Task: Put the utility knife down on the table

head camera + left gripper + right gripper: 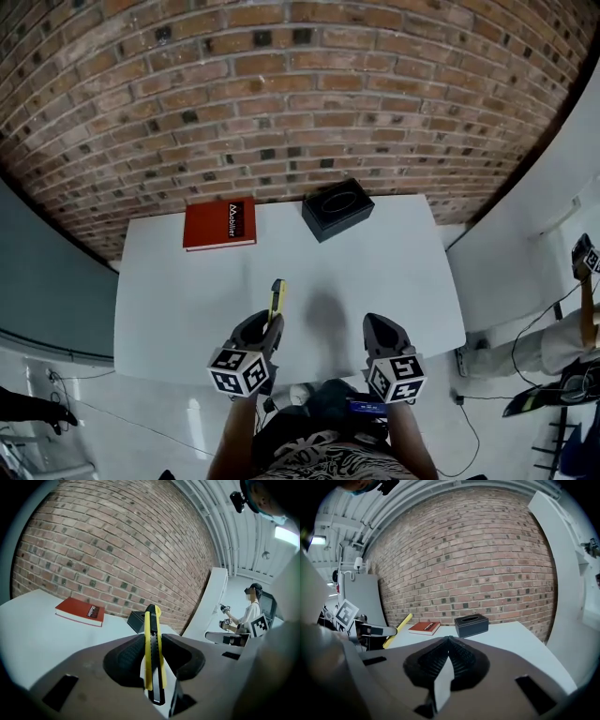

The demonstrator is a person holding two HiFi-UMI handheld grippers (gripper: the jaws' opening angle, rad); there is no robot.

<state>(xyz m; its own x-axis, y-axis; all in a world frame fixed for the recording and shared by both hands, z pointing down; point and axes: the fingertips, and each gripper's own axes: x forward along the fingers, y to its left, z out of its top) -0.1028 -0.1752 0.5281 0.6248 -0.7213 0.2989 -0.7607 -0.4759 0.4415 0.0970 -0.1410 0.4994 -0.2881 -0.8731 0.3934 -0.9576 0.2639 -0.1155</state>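
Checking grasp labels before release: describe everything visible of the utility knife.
The utility knife is slim and plastic-looking, yellow along both sides with a black centre track and a black far end. No blade shows. The left gripper is shut on it, with ribbed black pads pressing its long sides. It points ahead over the white table and seems held clear of it. Nothing else touches it.

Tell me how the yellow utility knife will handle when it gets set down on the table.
The utility knife looks stiff: it stands straight out of the left tool without sagging. Its flat, slim body probably won't roll on the table. Held on edge, it would likely tip onto its flat side when released.
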